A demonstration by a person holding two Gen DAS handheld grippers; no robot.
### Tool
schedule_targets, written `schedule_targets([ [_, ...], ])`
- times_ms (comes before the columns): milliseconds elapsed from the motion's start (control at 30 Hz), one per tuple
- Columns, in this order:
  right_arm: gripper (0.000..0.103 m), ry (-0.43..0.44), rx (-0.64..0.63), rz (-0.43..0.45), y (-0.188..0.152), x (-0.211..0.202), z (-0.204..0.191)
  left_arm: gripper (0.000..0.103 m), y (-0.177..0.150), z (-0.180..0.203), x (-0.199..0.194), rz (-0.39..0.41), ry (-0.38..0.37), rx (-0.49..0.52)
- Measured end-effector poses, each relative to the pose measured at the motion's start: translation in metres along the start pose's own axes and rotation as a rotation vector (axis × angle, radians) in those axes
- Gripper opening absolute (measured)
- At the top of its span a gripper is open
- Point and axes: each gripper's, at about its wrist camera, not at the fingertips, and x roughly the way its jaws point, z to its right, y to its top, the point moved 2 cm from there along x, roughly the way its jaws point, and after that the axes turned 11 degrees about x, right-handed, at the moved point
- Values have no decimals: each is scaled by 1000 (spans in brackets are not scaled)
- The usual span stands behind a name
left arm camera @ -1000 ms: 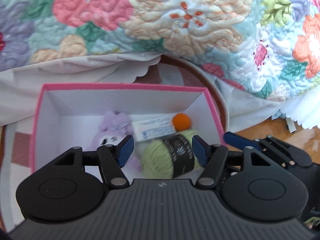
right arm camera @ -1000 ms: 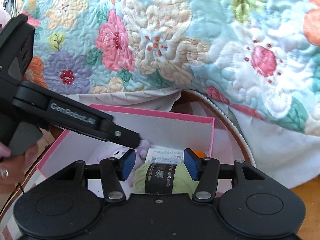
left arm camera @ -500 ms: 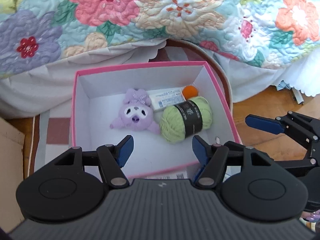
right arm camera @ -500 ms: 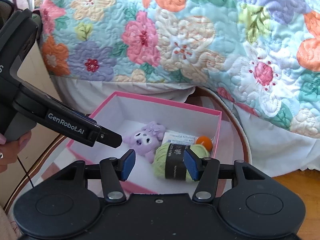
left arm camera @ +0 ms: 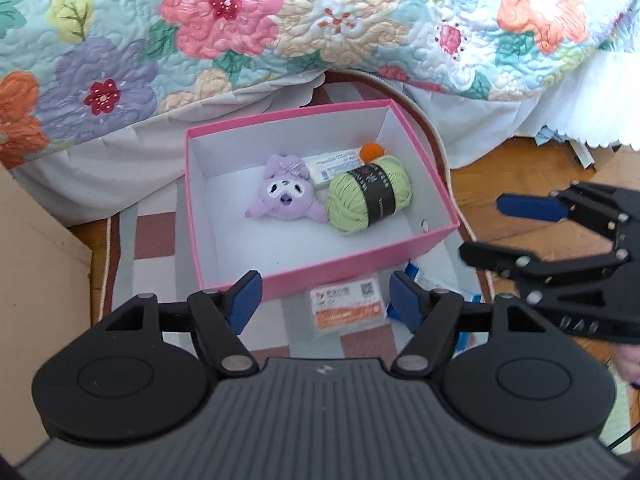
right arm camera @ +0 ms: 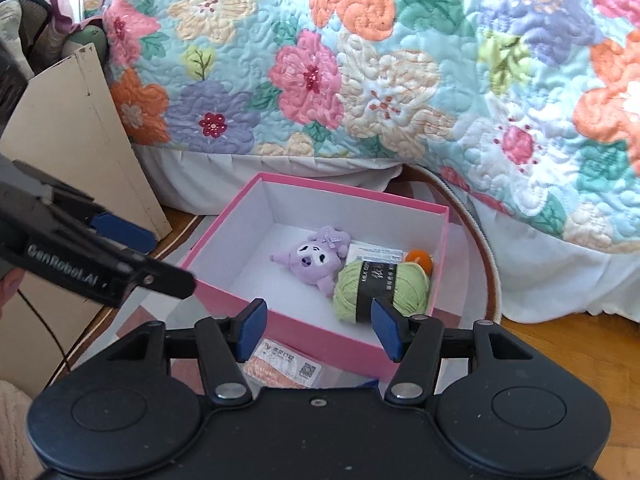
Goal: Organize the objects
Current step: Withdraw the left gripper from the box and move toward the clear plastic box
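A pink box (left arm camera: 320, 266) (right arm camera: 304, 328) with white inside stands on a checked rug. It holds a purple plush toy (left arm camera: 282, 196) (right arm camera: 310, 258), a green yarn ball with a black band (left arm camera: 368, 196) (right arm camera: 380, 292), a white packet (left arm camera: 334, 164) (right arm camera: 374, 254) and a small orange ball (left arm camera: 370, 150) (right arm camera: 420, 258). My left gripper (left arm camera: 322, 302) is open and empty, above the box's near edge. My right gripper (right arm camera: 316, 328) is open and empty, also short of the box. An orange-and-white packet (left arm camera: 346, 310) (right arm camera: 284, 366) lies on the rug before the box.
A flowered quilt (left arm camera: 320, 20) (right arm camera: 360, 60) hangs down behind the box. A beige board (right arm camera: 80, 140) stands at the left. Wooden floor (left arm camera: 520, 184) lies to the right of the rug. A blue item (left arm camera: 420, 276) lies by the box's near right corner.
Both grippers have pulled back and up from the box, so the whole box and the packets before it show. The yarn ball stays in the box.
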Motion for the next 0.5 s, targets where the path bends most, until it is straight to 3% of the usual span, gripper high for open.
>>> schedule_targets([
  [167, 66, 24, -3, -23, -15, -7, -9, 71, -18, -9, 2, -25, -2, -72],
  [333, 69, 35, -47, -31, -28, -15, -25, 72, -33, -4, -7, -2, -8, -89],
  [500, 80, 49, -73, -51, -39, -20, -37, 77, -45, 5, -13, -5, 4, -76],
])
